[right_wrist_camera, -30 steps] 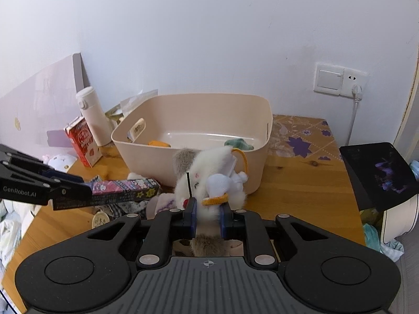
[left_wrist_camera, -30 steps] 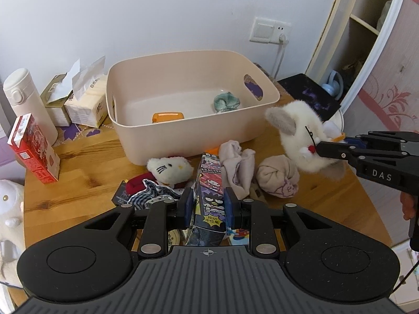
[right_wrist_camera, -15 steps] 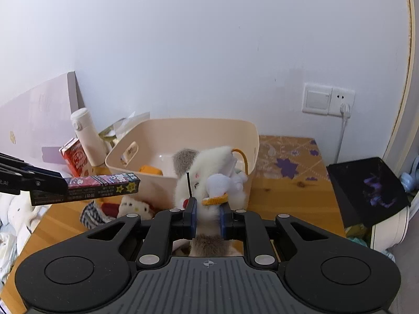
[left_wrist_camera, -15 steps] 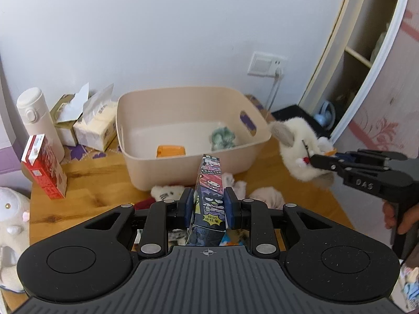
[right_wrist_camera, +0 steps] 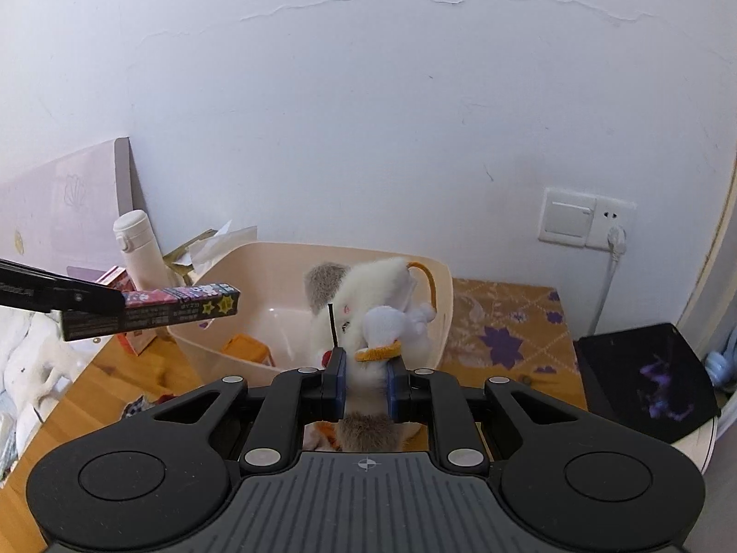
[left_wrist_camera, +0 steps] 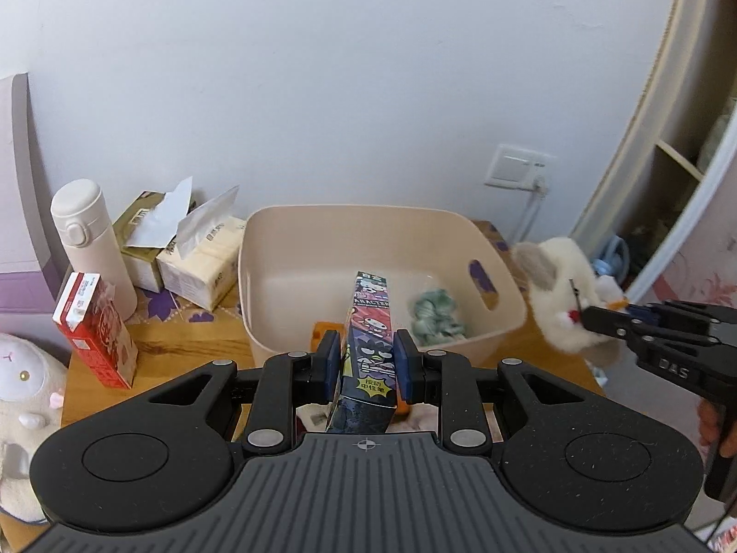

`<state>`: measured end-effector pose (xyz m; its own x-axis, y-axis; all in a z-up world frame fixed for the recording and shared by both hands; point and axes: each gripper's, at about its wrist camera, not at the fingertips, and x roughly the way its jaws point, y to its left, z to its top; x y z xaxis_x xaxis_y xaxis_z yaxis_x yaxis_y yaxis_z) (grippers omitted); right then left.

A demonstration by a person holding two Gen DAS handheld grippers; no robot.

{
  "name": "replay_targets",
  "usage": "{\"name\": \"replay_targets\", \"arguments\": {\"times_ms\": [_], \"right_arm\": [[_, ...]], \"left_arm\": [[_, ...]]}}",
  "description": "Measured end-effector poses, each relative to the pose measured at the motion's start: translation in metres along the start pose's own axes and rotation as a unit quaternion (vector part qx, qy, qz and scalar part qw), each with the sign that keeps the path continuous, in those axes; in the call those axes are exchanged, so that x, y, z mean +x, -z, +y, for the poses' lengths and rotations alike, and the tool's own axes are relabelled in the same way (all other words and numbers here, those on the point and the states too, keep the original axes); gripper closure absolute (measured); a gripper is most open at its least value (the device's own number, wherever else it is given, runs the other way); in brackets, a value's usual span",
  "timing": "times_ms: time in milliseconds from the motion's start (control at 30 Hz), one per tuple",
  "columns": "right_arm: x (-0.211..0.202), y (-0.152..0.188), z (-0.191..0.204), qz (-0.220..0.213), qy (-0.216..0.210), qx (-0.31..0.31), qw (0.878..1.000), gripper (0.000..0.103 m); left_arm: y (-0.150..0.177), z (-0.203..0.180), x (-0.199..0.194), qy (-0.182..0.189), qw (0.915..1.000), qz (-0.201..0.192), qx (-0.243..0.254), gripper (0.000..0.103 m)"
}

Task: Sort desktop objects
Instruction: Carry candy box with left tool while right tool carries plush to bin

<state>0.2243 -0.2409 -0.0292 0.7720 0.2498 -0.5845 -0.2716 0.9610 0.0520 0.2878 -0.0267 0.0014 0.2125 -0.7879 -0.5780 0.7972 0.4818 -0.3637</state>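
- Looking along the left gripper (left_wrist_camera: 367, 361): one dark cartoon-printed box (left_wrist_camera: 368, 350) is clamped between its narrow jaws, raised in front of one beige plastic bin (left_wrist_camera: 497, 322) that holds one orange item (left_wrist_camera: 324, 329) and one greenish cloth bundle (left_wrist_camera: 435, 315)
- Left of the bin stand one white flask (left_wrist_camera: 90, 242), two tissue packs (left_wrist_camera: 179, 249) and one red carton (left_wrist_camera: 94, 329), all on a wooden table (left_wrist_camera: 184, 350) against a plain white wall with a switch plate (left_wrist_camera: 516, 167); a wardrobe edge shows at right
- At right, the right gripper (left_wrist_camera: 594, 315) is tipped slightly downward, pinching one white plush toy (left_wrist_camera: 559, 295) held in the air beside the bin's right wall
- Looking along the right gripper (right_wrist_camera: 366, 380): its jaws are narrow, closed on the white plush toy (right_wrist_camera: 373, 304), which is up in front of the bin (right_wrist_camera: 442, 304)
- The left gripper enters from the left edge, holding the box (right_wrist_camera: 152, 311) roughly level above the table (right_wrist_camera: 115, 382); one black pad (right_wrist_camera: 645, 378) lies at right
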Motion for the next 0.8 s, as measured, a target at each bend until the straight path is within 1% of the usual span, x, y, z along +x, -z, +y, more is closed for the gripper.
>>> {"name": "replay_targets", "arguments": {"times_ms": [267,433,633,800], "right_arm": [[0.038,-0.017,-0.010,0.007,-0.005,-0.017,1.000,0.087],[0.067,-0.025,-0.015,0.017,-0.009,-0.025,0.999,0.087],[0.102,-0.027,-0.015,0.037,-0.015,-0.040,0.998,0.087],[0.125,-0.022,-0.014,0.058,-0.021,-0.049,0.997,0.087]], "left_arm": [[-0.011,0.005,0.053,-0.019,0.9997,0.016,-0.004,0.078],[-0.014,0.006,0.086,-0.034,0.9988,0.034,-0.005,0.078],[-0.015,0.005,0.121,-0.044,0.9974,0.058,0.001,0.078],[-0.013,0.007,0.142,-0.052,0.9962,0.070,0.002,0.078]]}}
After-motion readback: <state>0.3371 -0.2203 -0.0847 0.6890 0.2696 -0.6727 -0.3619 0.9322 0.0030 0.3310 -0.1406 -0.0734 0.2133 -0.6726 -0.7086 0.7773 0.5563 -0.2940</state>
